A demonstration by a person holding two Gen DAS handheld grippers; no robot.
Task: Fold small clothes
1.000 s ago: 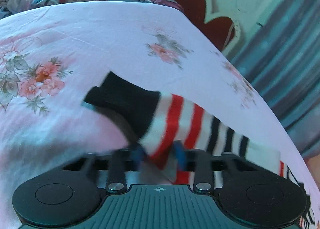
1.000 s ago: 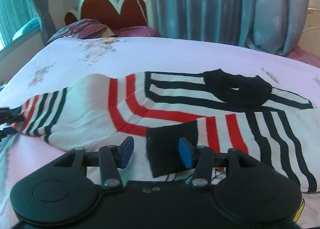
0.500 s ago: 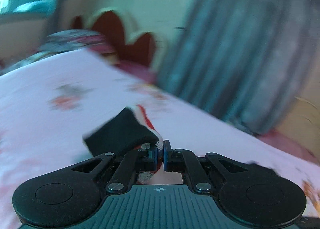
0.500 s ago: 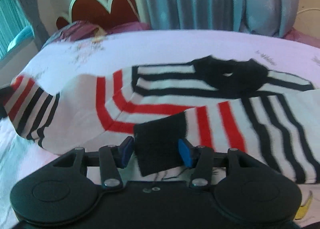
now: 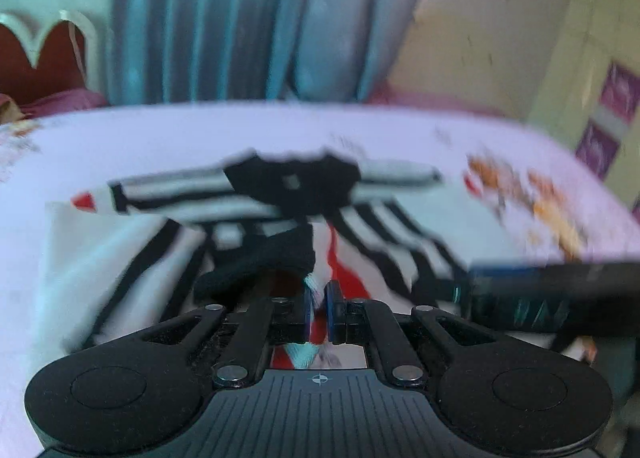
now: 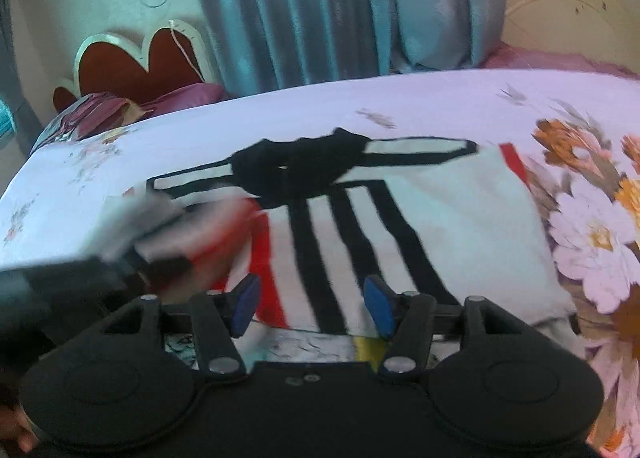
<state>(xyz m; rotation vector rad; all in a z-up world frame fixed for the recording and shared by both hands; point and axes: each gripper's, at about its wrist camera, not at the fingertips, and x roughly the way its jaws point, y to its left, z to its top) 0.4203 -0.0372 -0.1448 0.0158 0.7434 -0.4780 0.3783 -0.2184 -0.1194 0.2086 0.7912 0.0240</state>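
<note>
Sleeve-fold in hand. Left gripper [image 5: 319, 312] pinched on sleeve [image 5: 276, 258], low centre frame, probably carrying it over striped sweater [image 6: 400, 226] mid-bed (blurred). Right gripper [image 6: 312, 304] wide open, empty. Next: lay sleeve flat, release.

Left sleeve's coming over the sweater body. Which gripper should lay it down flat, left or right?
Left. The left gripper is shut on the sleeve and already over the sweater body, so it probably only needs to lower and release. The right gripper is open, holding nothing, above the hem.
</note>
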